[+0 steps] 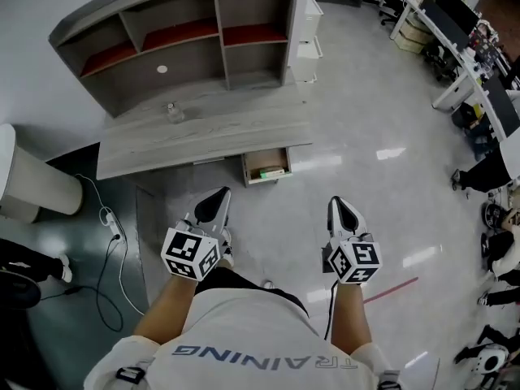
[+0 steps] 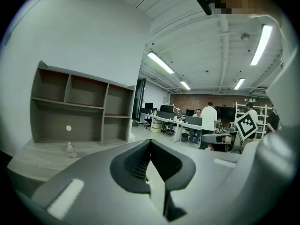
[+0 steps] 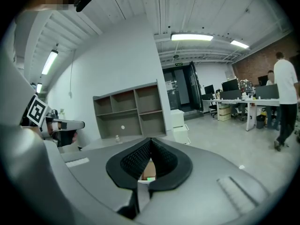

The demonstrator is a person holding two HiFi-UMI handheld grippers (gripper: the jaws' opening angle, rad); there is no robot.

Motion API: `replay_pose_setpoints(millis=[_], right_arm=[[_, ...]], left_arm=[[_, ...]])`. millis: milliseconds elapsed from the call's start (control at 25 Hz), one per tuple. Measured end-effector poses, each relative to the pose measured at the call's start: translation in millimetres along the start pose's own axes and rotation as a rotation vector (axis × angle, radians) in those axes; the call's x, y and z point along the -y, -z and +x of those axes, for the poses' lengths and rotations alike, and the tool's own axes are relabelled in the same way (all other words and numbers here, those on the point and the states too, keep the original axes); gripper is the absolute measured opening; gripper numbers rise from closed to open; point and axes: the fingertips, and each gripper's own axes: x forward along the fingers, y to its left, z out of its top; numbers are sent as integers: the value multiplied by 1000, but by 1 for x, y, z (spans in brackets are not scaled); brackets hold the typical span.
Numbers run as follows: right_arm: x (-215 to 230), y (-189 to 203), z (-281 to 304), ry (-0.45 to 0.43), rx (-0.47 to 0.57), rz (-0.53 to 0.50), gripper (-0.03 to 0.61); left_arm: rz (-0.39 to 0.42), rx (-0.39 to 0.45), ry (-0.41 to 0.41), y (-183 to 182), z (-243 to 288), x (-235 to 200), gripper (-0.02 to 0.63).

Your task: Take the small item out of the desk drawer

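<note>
The grey desk (image 1: 203, 136) with its shelf unit stands ahead of me, and its drawer (image 1: 266, 166) is pulled out under the front edge. A small green item (image 1: 272, 172) lies inside it. My left gripper (image 1: 218, 200) hovers above the floor, short of the drawer and to its left, shut and empty. My right gripper (image 1: 341, 210) hangs to the drawer's right, also shut with nothing in it. In the left gripper view the left gripper (image 2: 150, 142) faces the shelf unit. In the right gripper view the right gripper (image 3: 150, 139) points at the desk, and the green item (image 3: 150, 178) shows below its tips.
A small clear bottle (image 1: 172, 112) stands on the desk top. A white drawer cabinet (image 1: 309, 31) sits right of the shelves. A white cylinder (image 1: 32, 181) and a floor cable (image 1: 110, 226) are at the left. Office desks (image 1: 455, 39) with people fill the far right.
</note>
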Motion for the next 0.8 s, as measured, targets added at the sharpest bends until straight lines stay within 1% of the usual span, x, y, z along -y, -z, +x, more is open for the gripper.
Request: replay_pose_setpoints(millis=[160,240,440,520,640,800], right_arm=[[-10,-2,46,78,-38,13,14],[-19,-5,74,97,-51,15,14],[-38,-14,137,133,-61,6,14],[-40,-10,152,143,-83,-7,14],[-34,-5,165,141,-106,-5,14],[-19,8,180,110,-152,-24,14]], left_arm=[[16,-24,50,-6,42,-54,0],[26,-43,69,-7,62,-82,0],[14,-96,111,0,106,-140,0],[-3,-110,122,3,119,-151,0],[-24,-120,127,7,131,-154,0],[-44,-134,101,16,143,-152,0]])
